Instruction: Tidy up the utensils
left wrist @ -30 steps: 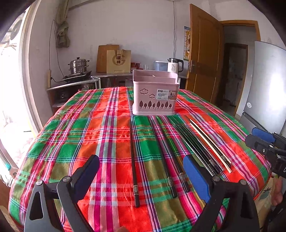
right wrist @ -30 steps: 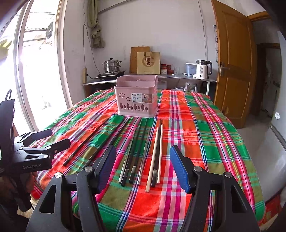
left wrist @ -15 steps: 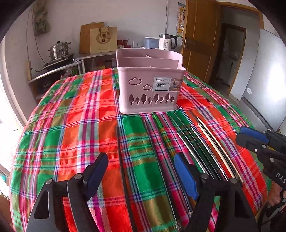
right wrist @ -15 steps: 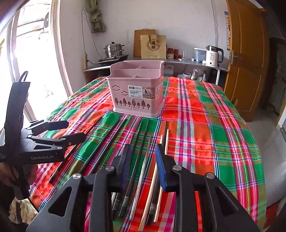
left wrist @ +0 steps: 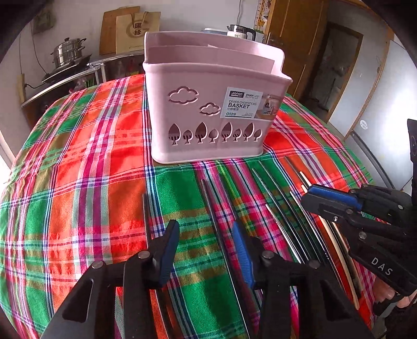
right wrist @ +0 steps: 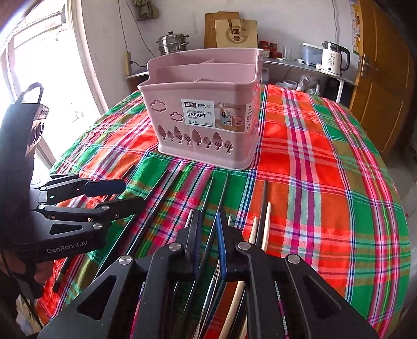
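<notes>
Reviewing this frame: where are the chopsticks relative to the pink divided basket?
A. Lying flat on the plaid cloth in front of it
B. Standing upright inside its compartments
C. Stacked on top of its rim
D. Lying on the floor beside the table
A: the chopsticks lie flat in a row on the plaid cloth, on the near side of the pink basket, and none show above its rim.

Pink basket on red-green, seemingly pink-striped plaid tablecloth.

White walls, bright window left, wooden door right, steel counter with kettle, steamer pot.
</notes>
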Tool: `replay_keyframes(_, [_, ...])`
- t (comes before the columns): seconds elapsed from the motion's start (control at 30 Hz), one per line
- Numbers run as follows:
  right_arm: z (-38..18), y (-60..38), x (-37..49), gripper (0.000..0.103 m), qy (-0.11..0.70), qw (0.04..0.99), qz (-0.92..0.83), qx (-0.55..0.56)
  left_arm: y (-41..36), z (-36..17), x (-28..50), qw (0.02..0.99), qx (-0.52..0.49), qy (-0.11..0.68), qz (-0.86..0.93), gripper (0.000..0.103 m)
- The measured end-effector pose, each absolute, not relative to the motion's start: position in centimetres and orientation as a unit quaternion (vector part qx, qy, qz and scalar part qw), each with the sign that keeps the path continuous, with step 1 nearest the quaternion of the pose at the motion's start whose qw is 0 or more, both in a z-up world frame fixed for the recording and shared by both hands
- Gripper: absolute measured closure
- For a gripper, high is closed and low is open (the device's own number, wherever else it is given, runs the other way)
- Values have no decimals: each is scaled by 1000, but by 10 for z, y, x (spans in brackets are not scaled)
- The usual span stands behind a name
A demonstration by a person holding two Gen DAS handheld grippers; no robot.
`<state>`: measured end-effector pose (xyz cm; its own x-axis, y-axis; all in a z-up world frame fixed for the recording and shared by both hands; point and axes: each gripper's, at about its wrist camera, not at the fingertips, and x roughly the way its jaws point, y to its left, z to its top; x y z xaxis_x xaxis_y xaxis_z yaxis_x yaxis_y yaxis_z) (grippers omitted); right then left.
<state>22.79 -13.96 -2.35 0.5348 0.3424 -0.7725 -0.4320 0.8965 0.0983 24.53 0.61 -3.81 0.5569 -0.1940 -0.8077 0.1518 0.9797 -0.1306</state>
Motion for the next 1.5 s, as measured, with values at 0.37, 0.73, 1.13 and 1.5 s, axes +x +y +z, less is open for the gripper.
replay_keyframes(0.37, [-39,-133,260,93,455,863,212,-53,2,-43,265,873,-14,478,-98,67])
replay_keyframes(0.73, [-47,-129,268,95,467,859,203,-56,-18,-44,271,870,44,484,-81,76])
replay_keyframes(1.13, [-46,-126,274,96,474,855,203,-53,-24,-41,274,867,45,489,-87,95])
replay_keyframes(1.5, [-8,-130,258,97,434,872,221,-40,-8,-6,264,883,11,456,-109,96])
